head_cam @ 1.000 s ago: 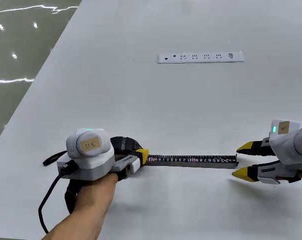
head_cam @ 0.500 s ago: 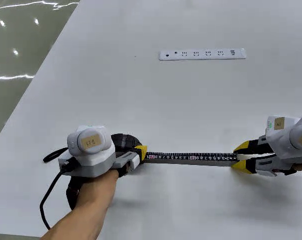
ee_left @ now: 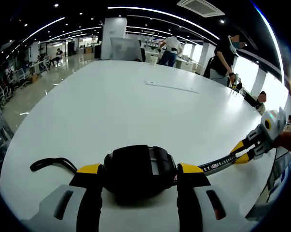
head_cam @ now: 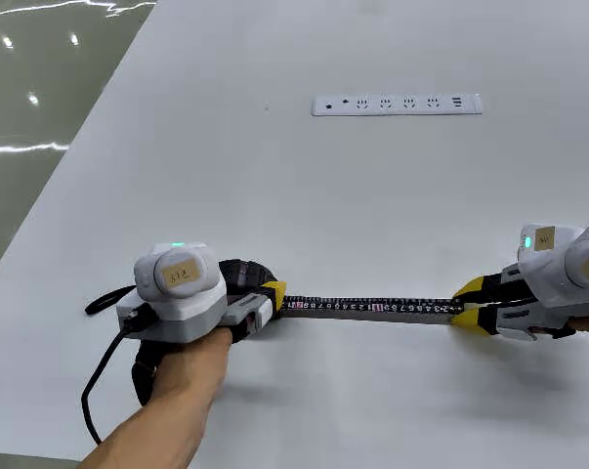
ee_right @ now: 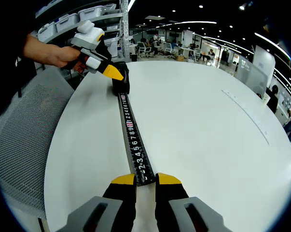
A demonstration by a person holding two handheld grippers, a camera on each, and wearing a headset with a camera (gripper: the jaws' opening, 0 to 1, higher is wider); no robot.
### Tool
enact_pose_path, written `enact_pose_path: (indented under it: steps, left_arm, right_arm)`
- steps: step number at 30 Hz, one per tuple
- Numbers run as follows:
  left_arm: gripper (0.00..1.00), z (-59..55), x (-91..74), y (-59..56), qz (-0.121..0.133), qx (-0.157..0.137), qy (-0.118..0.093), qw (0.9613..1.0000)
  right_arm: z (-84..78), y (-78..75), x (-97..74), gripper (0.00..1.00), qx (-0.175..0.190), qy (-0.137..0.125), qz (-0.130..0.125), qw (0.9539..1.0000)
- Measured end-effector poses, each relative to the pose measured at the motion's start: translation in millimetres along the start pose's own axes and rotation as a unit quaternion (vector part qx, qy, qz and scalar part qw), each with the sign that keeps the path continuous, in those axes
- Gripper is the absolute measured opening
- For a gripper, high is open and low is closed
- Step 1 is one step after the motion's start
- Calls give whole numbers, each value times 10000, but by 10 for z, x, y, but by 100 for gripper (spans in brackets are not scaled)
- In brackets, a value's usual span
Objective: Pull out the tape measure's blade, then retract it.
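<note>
My left gripper (head_cam: 267, 299) is clamped on the tape measure case (head_cam: 243, 277), a black round body that sits on the white table (head_cam: 372, 215) near its front left part. In the left gripper view, the yellow-tipped jaws press against the case (ee_left: 140, 166) from both sides and are spread only as wide as the case itself. The case's black wrist strap (ee_left: 51, 163) trails off to the side, lying loose on the tabletop. My hand (head_cam: 182, 376) wraps the handle below, and a black cable (head_cam: 101, 376) runs back from it.

The blade (head_cam: 372, 308) is drawn out of the case and lies flat on the table, running straight across to my right gripper (head_cam: 467, 307). Its printed numbers face up. In the right gripper view, the blade (ee_right: 133, 140) stretches away from me to the case (ee_right: 121, 84) and the left gripper (ee_right: 109, 71) at the far end.

My right gripper (ee_right: 145, 180) is narrowed almost fully, with a yellow tip on each edge of the blade's free end, pinching it between them. From the left gripper view, the right gripper (ee_left: 244, 152) shows at the far right with the blade (ee_left: 217, 164) leading into it.

A white power strip (head_cam: 397, 104) lies farther back on the table, well apart from the tape measure.
</note>
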State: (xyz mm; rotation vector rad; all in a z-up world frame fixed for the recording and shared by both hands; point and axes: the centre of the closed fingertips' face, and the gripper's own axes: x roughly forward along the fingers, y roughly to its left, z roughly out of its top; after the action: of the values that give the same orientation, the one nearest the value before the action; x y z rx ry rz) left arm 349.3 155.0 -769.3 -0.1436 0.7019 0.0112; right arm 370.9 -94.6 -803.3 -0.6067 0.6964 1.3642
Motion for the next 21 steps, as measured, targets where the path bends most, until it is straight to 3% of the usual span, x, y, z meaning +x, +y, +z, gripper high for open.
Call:
enact_pose_path:
  steps: [21]
  left_arm:
    - [57,-8,-3,-11,79,71,112,9999]
  right_arm:
    - [-10,17,-9,10,-18,35,17,10000]
